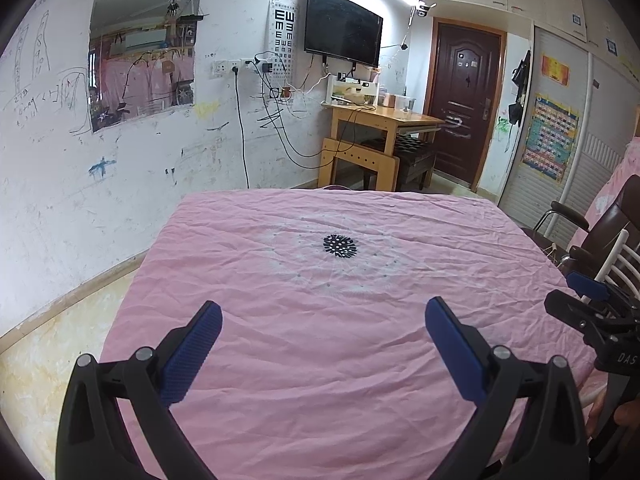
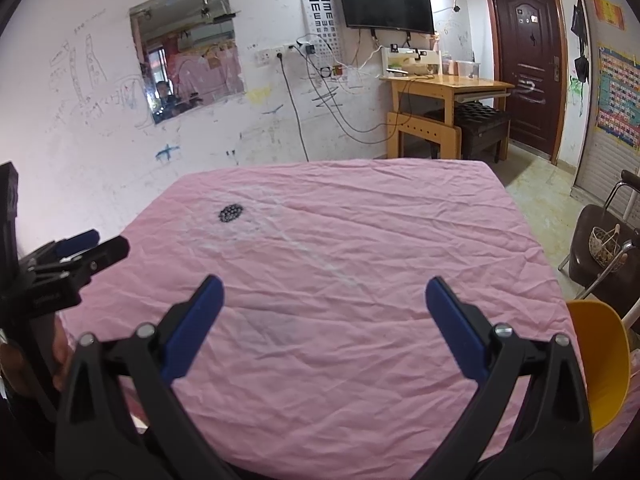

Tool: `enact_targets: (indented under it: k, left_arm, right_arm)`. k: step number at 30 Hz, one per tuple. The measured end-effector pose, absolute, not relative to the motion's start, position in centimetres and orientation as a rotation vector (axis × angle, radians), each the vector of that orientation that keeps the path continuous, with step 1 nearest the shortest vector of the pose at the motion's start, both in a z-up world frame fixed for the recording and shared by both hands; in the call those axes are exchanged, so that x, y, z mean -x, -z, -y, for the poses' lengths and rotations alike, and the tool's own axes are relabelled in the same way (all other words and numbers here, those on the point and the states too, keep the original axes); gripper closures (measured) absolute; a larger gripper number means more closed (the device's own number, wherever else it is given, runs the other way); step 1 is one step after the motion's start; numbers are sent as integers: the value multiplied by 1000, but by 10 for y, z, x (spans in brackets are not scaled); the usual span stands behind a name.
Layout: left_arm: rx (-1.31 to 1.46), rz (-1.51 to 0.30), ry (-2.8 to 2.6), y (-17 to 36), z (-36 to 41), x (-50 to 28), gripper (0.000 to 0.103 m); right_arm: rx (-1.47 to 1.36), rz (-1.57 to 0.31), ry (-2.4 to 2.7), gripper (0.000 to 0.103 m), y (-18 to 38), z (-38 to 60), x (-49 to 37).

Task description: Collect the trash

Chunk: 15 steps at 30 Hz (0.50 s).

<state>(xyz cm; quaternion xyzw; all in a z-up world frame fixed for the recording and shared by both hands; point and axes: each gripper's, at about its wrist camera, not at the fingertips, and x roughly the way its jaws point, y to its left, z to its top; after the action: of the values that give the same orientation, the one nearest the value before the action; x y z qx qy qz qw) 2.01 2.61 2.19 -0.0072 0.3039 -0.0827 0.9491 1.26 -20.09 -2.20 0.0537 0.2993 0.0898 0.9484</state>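
The pink cloth (image 1: pixel 304 320) covers the whole table, and everything here is placed against it. The left gripper (image 1: pixel 323 312) hovers over the cloth's near edge with its blue-padded fingers spread wide and nothing between them. The right gripper (image 2: pixel 324 290) does the same, also spread and empty, toward the cloth's right side. Each appears at the edge of the other's view, so the two sit side by side, apart.

No trash shows anywhere on the cloth — only wrinkles, a pale ring print and a small dark patterned spot (image 1: pixel 339 245) near its middle, which looks printed rather than loose. So the thing to collect is not in view, and its direction from the tongs, its long axis and the nearer hand cannot be told.

Just off the cloth's near right corner sits a yellow container (image 2: pixel 600 364), close beside the right gripper; it may be the bin, though that is a guess. If it is, the right hand is plainly nearer to it. The likely need now is to find the trash — possibly off the cloth altogether.
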Motion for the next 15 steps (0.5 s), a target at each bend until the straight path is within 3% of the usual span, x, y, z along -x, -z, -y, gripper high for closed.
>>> enact_targets:
  k: [15]
  left_arm:
    - [19,-621,162,-22,-26,-20,6]
  right_arm:
    - [-104,-610,-186,6,23,202,-13]
